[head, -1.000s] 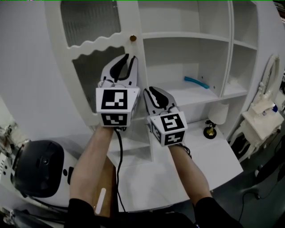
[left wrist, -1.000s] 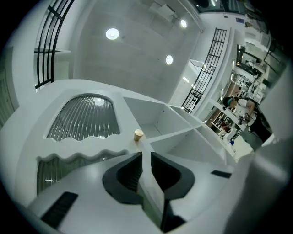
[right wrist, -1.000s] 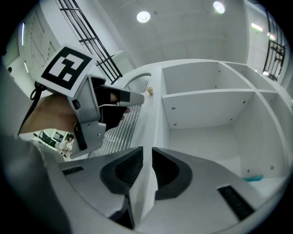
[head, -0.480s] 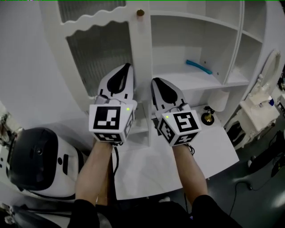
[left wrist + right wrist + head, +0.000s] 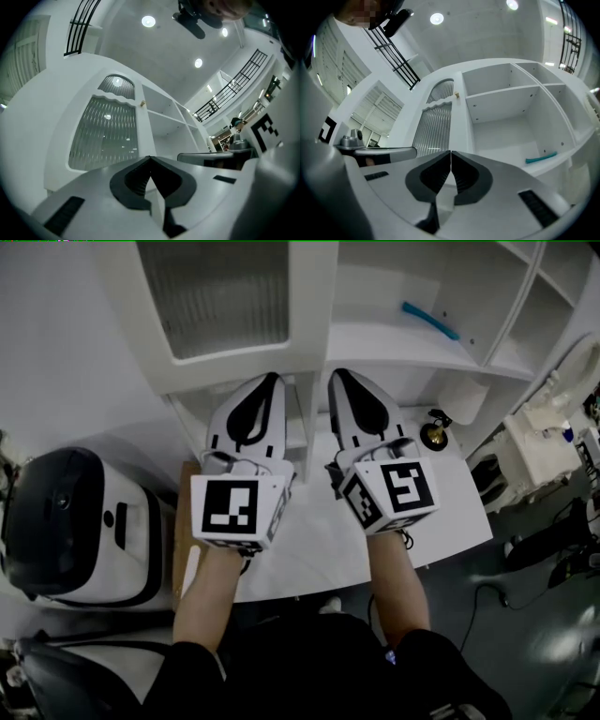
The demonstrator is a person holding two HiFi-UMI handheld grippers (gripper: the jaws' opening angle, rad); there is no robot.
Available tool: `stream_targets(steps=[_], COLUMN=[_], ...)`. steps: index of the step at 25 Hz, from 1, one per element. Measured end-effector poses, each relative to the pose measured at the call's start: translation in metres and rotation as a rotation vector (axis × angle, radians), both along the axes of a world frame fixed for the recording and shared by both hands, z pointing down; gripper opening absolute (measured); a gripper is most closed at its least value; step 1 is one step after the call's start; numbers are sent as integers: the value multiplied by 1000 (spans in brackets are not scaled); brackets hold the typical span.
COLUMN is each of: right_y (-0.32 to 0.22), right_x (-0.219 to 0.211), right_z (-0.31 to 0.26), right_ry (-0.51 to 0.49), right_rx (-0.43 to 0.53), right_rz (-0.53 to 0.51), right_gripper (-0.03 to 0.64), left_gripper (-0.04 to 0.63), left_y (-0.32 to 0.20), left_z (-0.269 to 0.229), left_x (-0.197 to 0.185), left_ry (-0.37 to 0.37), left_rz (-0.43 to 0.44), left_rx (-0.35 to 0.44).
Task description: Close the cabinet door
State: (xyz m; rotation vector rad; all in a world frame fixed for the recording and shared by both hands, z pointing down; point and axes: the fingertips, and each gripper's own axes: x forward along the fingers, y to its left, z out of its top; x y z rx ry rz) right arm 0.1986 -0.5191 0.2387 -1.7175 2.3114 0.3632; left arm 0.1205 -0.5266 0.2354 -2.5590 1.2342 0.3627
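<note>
White cabinet door (image 5: 225, 296), upper left, is sitting flush, so the task looks done. The left gripper (image 5: 272, 377) is idling pinched together and empty, and the right gripper (image 5: 336, 374) has just been closing on nothing.

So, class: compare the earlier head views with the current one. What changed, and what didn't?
Both grippers dropped down from the cabinet door. The left gripper closed its jaws on nothing; the right gripper has just been closing too, empty. The door and teal stick stayed put.
</note>
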Motion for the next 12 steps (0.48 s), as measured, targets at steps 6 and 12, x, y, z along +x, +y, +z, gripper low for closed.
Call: stream_targets(steps=[6, 12], right_y=[21, 36], right_x=[-4, -14], right_z=[37, 80], right_ry=[8, -9], right_rx=[-54, -135], right_rz=[14, 0], right_gripper=[21, 21], left_gripper=[12, 12], left_y=[20, 36], left_z=[46, 89], left_x=[-6, -6], left_ry=[15, -14], left_rz=[-43, -78], left_rx=[-85, -145])
